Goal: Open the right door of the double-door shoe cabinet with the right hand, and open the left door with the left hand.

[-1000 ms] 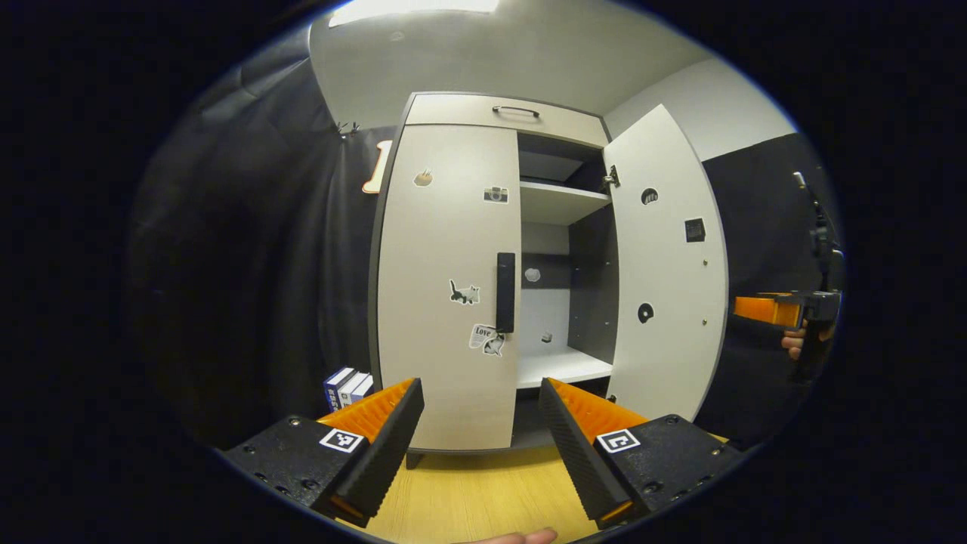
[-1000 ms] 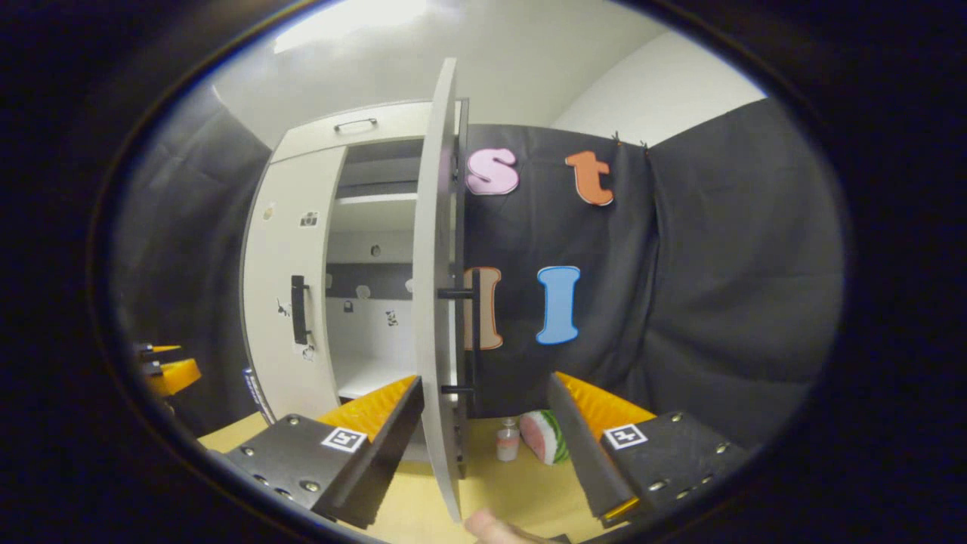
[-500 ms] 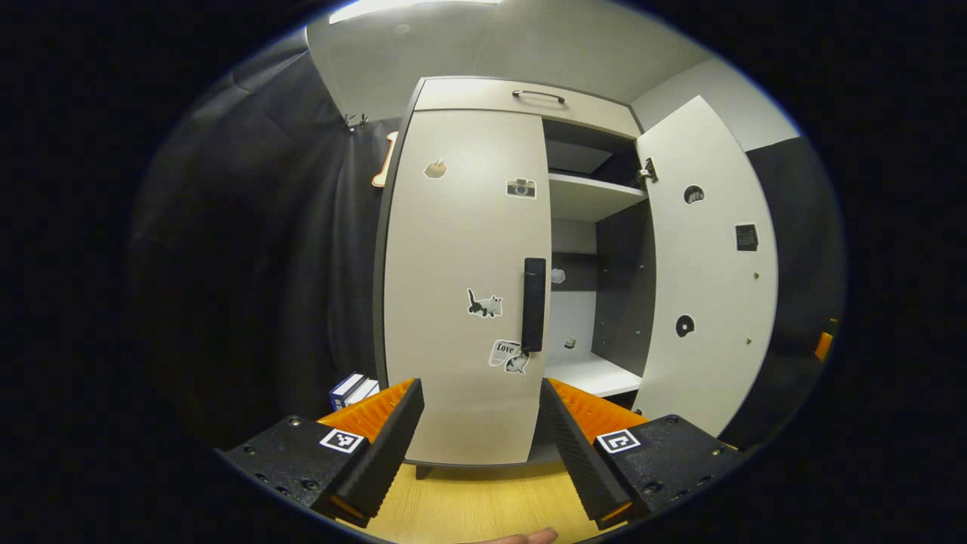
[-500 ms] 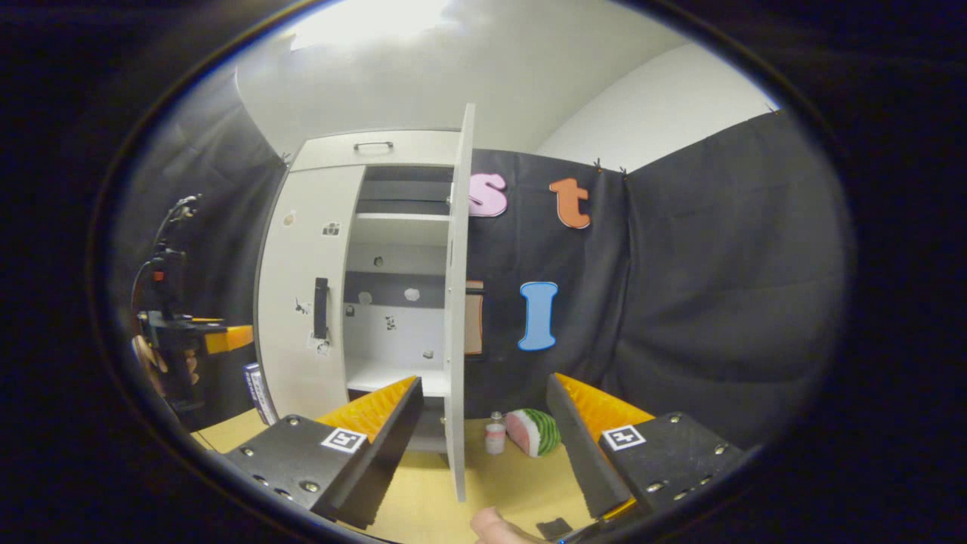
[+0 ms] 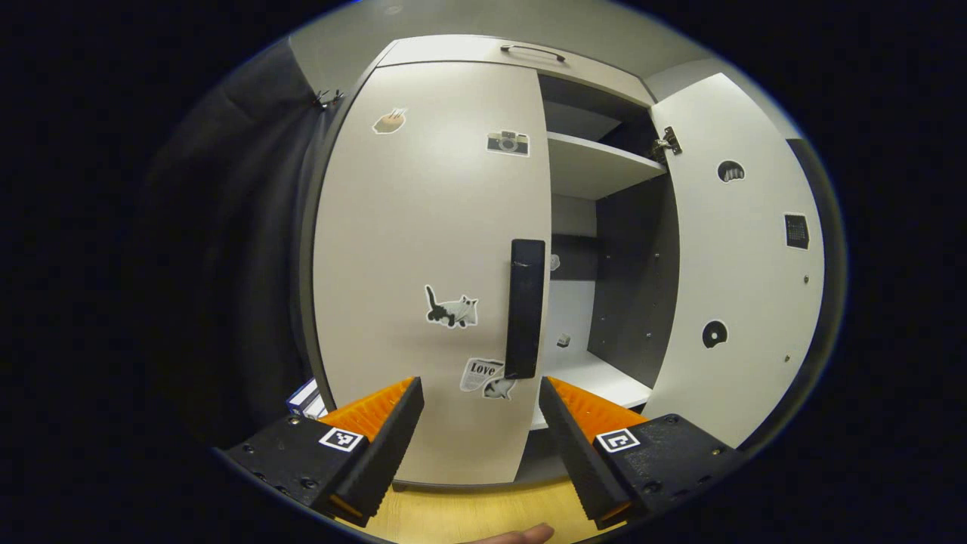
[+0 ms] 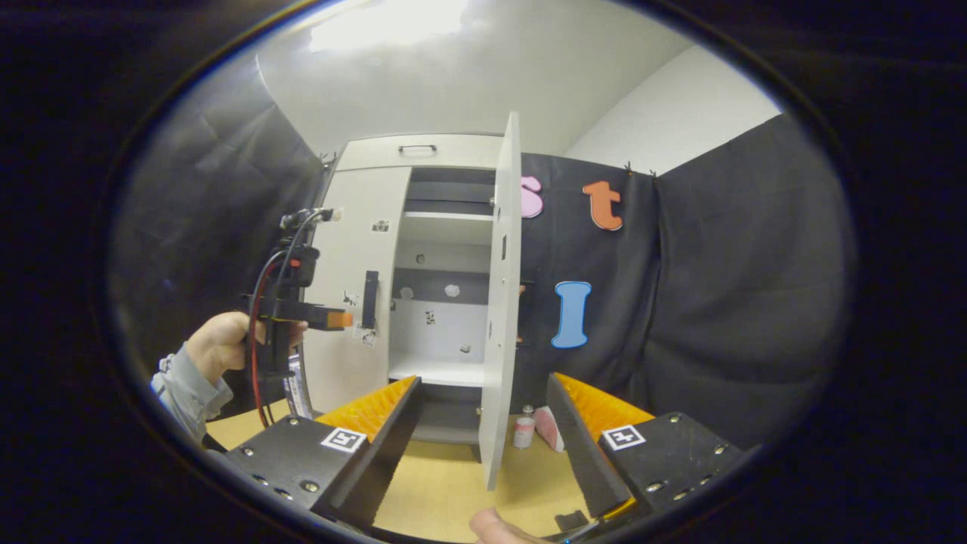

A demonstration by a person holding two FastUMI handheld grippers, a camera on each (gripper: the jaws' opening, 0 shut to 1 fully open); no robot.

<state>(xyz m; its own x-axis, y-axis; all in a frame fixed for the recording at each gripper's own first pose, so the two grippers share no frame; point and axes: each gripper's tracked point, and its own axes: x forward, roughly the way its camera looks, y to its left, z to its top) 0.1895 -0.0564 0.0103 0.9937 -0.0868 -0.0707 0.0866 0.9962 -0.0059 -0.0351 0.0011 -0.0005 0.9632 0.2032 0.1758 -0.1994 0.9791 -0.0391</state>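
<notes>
My left gripper [image 5: 480, 423] is level, jaws spread wide, nothing between the fingers [image 5: 385, 434]. From the right gripper view I see it [image 6: 341, 319] farther off, held out forward by a hand [image 6: 219, 344] in a grey sleeve [image 6: 181, 389]. My right gripper [image 6: 483, 438] also gapes, holding nothing.

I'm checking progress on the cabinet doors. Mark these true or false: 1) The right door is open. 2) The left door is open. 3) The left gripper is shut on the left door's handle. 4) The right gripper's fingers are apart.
1) True: the pale right door stands swung out.
2) False: the pale left door is shut.
3) False: the left gripper is open, short of the black bar handle.
4) True: the right gripper is open, holding nothing.
</notes>
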